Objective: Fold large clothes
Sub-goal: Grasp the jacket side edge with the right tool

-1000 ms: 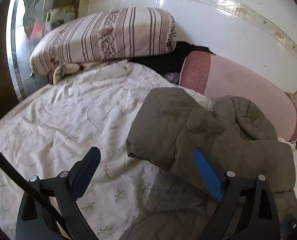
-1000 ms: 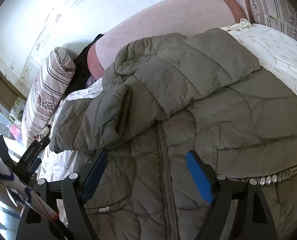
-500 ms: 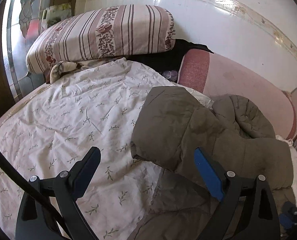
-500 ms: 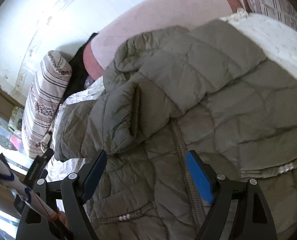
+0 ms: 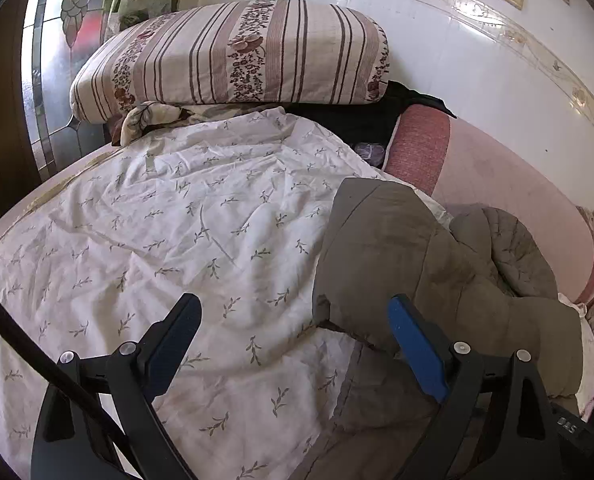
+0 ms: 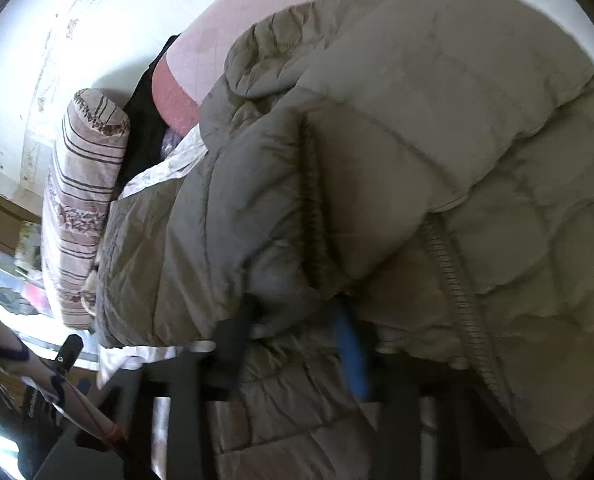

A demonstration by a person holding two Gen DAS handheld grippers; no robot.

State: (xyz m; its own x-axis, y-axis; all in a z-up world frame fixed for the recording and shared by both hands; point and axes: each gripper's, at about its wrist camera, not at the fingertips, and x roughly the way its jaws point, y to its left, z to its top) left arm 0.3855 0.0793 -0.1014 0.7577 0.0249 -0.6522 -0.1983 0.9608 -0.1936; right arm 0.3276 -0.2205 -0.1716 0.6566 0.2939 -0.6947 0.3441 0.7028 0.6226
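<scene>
On the bed, spread over a white leaf-sprigged cotton sheet (image 5: 185,240), lies the big olive-grey quilted puffer jacket (image 6: 437,128), its hood toward the pink padded headboard (image 5: 509,184) and one sleeve folded across its front. The right gripper (image 6: 293,340) is closing its jaws on the end of that sleeve, a fold of padded cloth between the dark finger and the blue one; the view is blurred, so whether the pads already bite firmly I cannot say. The left gripper (image 5: 297,340) hangs wide apart over the sheet beside the jacket's edge, holding nothing. Further off, a striped, flowered pillow (image 5: 233,52) rests against the tiled wall.

To my eye the risk is the slick, puffy fabric: a shallow pinch could slide off once pulled, or catch only the outer shell and drag the sleeve askew. With the left tongs idle, nothing pins the body, so the whole jacket might shift across the sheet instead of folding.
</scene>
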